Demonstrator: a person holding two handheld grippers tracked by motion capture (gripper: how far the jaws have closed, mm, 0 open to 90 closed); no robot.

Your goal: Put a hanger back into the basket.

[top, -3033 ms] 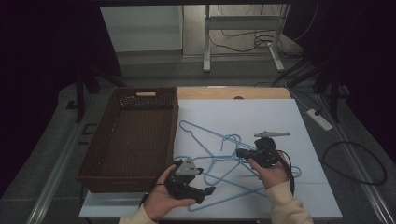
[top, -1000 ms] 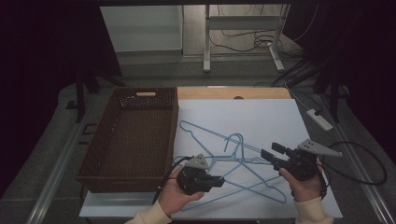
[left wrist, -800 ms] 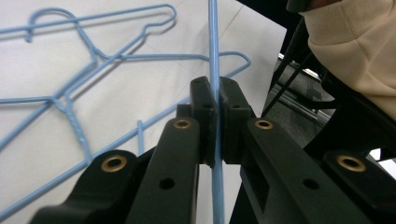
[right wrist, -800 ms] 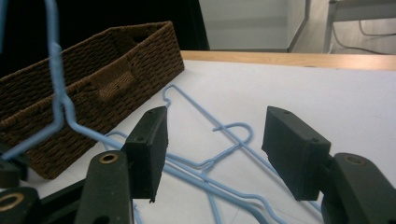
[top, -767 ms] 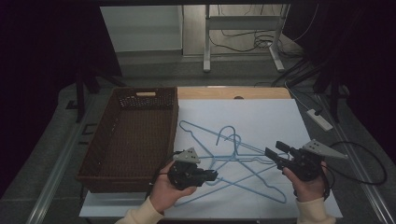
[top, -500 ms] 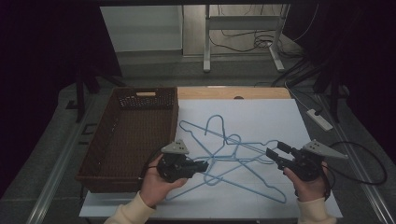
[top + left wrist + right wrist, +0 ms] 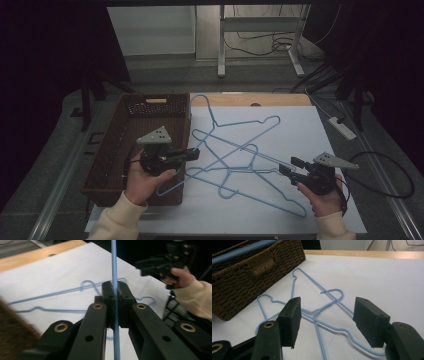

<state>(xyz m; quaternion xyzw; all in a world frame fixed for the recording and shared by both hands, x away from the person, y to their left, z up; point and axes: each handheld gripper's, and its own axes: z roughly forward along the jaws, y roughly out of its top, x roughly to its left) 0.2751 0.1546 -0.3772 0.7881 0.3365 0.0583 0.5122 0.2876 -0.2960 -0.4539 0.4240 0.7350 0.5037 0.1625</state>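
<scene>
Where jaws clamp blue hanger (image 7: 114,270), wire hidden between pads.

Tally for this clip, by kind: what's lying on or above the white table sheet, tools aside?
Blue wire hangers: 3 (one clamped in the left tongs)
Brown wicker basket: 1
Total: 4

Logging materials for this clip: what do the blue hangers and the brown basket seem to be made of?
The hanger in the left claw, clamped at, looks like thin wire with a smooth light-blue coating, probably plastic or paint: slim, even, tightly bent hooks. The others on the table look the same. The basket looks like woven wicker or rattan, matte dark brown, with visible braided strands.
</scene>
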